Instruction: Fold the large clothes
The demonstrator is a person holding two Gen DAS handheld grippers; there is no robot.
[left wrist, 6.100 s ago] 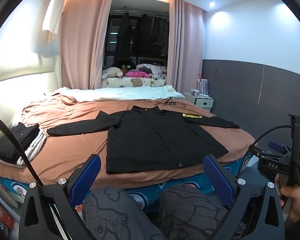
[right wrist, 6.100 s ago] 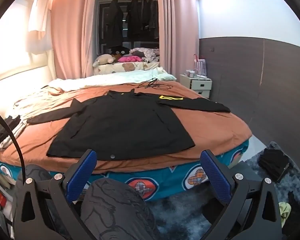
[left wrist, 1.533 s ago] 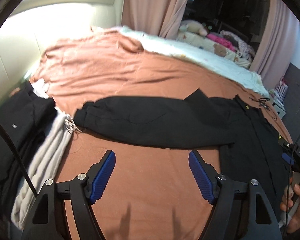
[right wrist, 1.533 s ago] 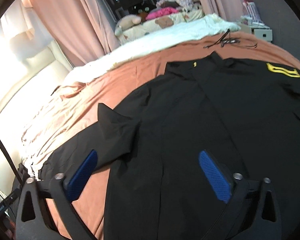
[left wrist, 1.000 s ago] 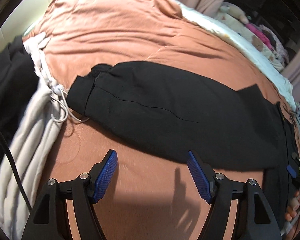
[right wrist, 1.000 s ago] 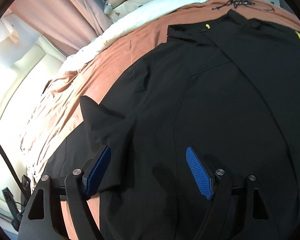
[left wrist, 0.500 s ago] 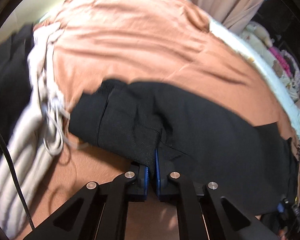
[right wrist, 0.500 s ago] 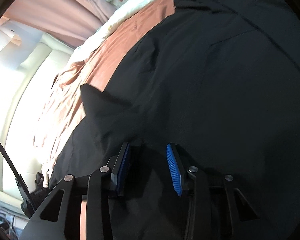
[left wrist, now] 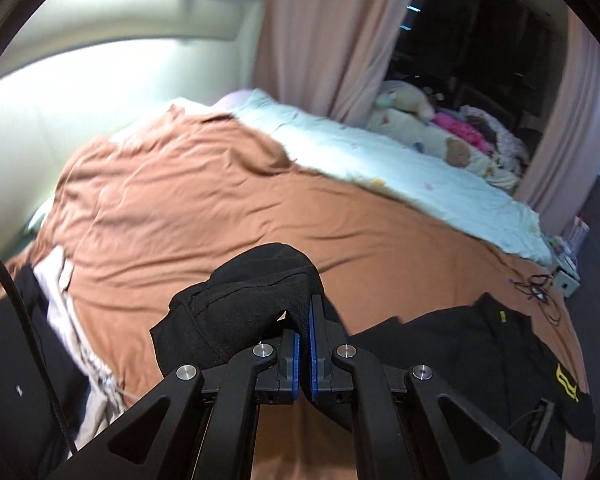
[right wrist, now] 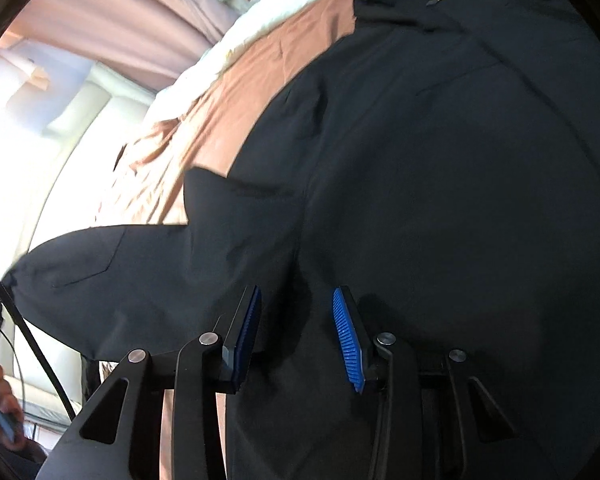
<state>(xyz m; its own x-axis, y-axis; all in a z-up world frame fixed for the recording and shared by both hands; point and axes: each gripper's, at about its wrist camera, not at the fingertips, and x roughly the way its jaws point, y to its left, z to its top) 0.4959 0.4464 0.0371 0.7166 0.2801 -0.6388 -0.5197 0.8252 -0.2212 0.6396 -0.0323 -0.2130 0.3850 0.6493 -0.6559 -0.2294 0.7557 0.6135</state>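
From the left wrist, the left gripper (left wrist: 303, 334) is clamped tight on the cuff end of the black sleeve (left wrist: 244, 304), which bunches up above the brown bedspread (left wrist: 204, 200). The rest of the black jacket (left wrist: 496, 356) lies flat toward 4 o'clock, and a pile of clothes (left wrist: 64, 320) sits at 8 o'clock. With so little cloth pinched, the cuff could slip free if pulled fast.

From the right wrist, the right gripper (right wrist: 296, 332) has just been opening a little; its jaws stand apart over the jacket (right wrist: 440, 168) body near the armpit, and I cannot tell whether the pads press the cloth. The sleeve (right wrist: 112, 268) stretches toward 9 o'clock. If nothing pins the body, lifting the sleeve may drag the whole jacket askew and wrinkle the fold
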